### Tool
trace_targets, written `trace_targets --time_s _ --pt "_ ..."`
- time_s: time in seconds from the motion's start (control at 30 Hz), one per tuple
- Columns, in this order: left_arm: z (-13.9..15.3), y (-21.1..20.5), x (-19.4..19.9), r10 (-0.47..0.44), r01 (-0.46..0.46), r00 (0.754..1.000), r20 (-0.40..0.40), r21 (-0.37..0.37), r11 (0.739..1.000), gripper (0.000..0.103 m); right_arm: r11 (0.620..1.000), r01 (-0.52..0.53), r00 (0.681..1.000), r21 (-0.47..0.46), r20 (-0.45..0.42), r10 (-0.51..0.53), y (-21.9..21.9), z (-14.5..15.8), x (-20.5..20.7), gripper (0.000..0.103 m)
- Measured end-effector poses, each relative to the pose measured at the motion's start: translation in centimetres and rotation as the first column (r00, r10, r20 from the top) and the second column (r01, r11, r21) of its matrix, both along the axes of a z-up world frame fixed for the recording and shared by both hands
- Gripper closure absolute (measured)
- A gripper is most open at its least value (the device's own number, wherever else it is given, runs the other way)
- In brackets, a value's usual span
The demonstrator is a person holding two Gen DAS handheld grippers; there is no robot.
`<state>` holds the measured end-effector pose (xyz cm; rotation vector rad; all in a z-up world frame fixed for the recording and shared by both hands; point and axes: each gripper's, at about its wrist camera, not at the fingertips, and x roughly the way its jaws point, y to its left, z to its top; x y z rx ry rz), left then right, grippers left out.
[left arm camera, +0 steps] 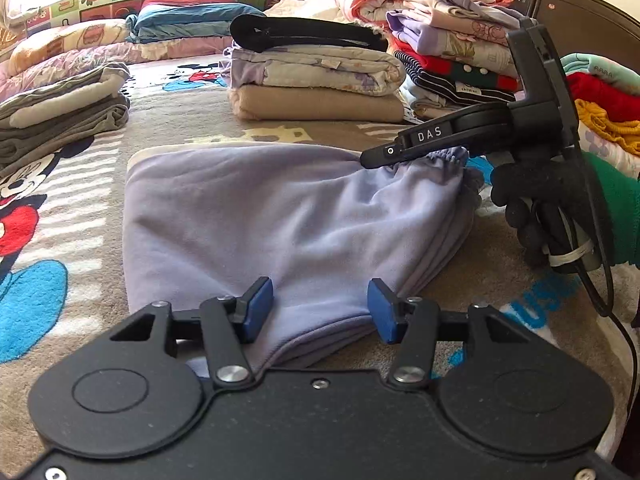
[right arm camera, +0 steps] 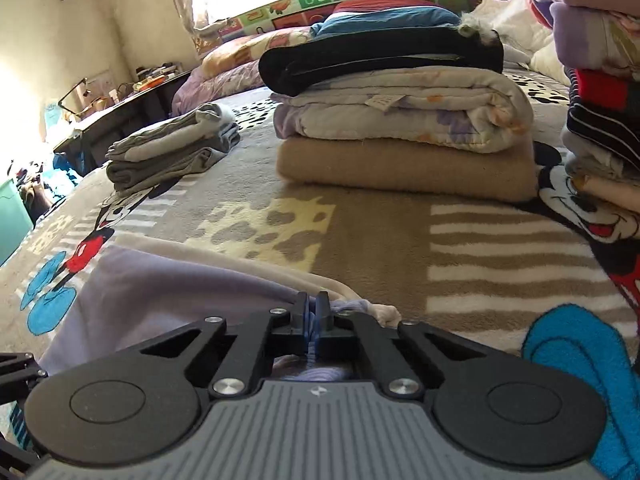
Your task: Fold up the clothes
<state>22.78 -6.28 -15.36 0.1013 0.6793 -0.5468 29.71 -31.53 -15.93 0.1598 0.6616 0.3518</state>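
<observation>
Lavender garment (left arm camera: 288, 220) lies folded on the cartoon-print blanket (left arm camera: 60, 216) that covers the bed, just in front of the beige, floral and black folded stack (left arm camera: 316, 76). Its gathered elastic end points toward the right gripper, its layered fold edge toward the left gripper.

Left gripper (left arm camera: 320, 308) — blue pads wide apart, holding nothing. It sits low over the near fold edge of the garment; the cloth shows between the two pads, whether they touch it cannot be told.

Right gripper (right arm camera: 316, 320) — fingers pressed together on a pinch of the garment's gathered lavender edge, with fabric bunched between the pads. From the left wrist view, its black body carries the letters "DAS" and is held by a hand in a dark glove (left arm camera: 524, 208) with a green sleeve (left arm camera: 620, 208) behind it.

Relative to the garment: grey folded pile (left arm camera: 64, 112) well apart on the left-gripper side; tall mixed stack of purple, red and striped clothes (left arm camera: 452, 48) beyond the elastic end, beside the beige stack.
</observation>
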Motion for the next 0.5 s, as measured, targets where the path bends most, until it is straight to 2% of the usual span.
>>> trace_targets --time_s 0.1,0.2,0.23,0.27,0.3,0.33,0.37,0.4,0.43,0.47,0.5 --pt "0.0 0.3 0.3 -0.045 0.045 0.999 -0.006 0.0 0.999 0.05 1.0 -0.003 1.0 0.013 -0.001 0.003 -0.3 0.1 0.0 0.103" --pt "0.4 1.3 0.5 -0.118 0.117 0.992 -0.035 -0.021 0.993 0.043 1.0 0.005 1.0 0.023 0.006 -0.005 -0.2 1.0 -0.1 0.101" --pt "0.7 1.7 0.5 -0.128 0.126 0.991 -0.038 -0.033 0.991 0.043 1.0 0.003 1.0 0.017 0.021 -0.004 -0.1 1.5 -0.4 0.093" --pt "1.0 2.4 0.5 -0.12 0.117 0.992 -0.038 -0.061 0.991 0.043 1.0 -0.008 0.998 -0.01 0.06 0.009 0.3 2.2 -1.2 0.078" --pt "1.4 3.2 0.6 -0.097 0.093 0.995 -0.034 -0.1 0.991 0.043 0.999 -0.02 0.994 -0.044 0.103 0.024 0.7 2.9 -2.1 0.07" --pt "1.7 3.9 0.7 -0.072 0.067 0.997 -0.03 -0.136 0.988 0.043 0.996 -0.028 0.988 -0.086 0.152 0.041 1.2 3.5 -3.3 0.053" --pt "2.1 4.8 0.9 -0.046 0.04 0.999 -0.027 -0.181 0.983 0.043 0.993 -0.017 0.983 -0.114 0.182 0.037 1.3 3.9 -4.2 0.03" --pt "2.4 5.7 1.2 -0.011 0.005 1.0 -0.024 -0.22 0.975 0.043 0.992 0.016 0.98 -0.126 0.2 0.01 1.2 4.1 -5.0 0.023" --pt "2.7 6.5 1.4 0.027 -0.032 0.999 -0.022 -0.255 0.966 0.043 0.993 0.058 0.98 -0.105 0.197 -0.037 0.4 4.3 -5.4 0.021" --pt "2.7 7.4 1.8 0.074 -0.082 0.996 -0.039 -0.295 0.952 0.043 0.993 0.1 0.979 -0.066 0.182 -0.087 -0.5 4.3 -5.7 0.021" --pt "2.7 8.4 2.2 0.123 -0.138 0.99 -0.067 -0.334 0.932 0.043 0.989 0.144 0.98 0.019 0.135 -0.145 -1.9 4.0 -5.8 0.021"
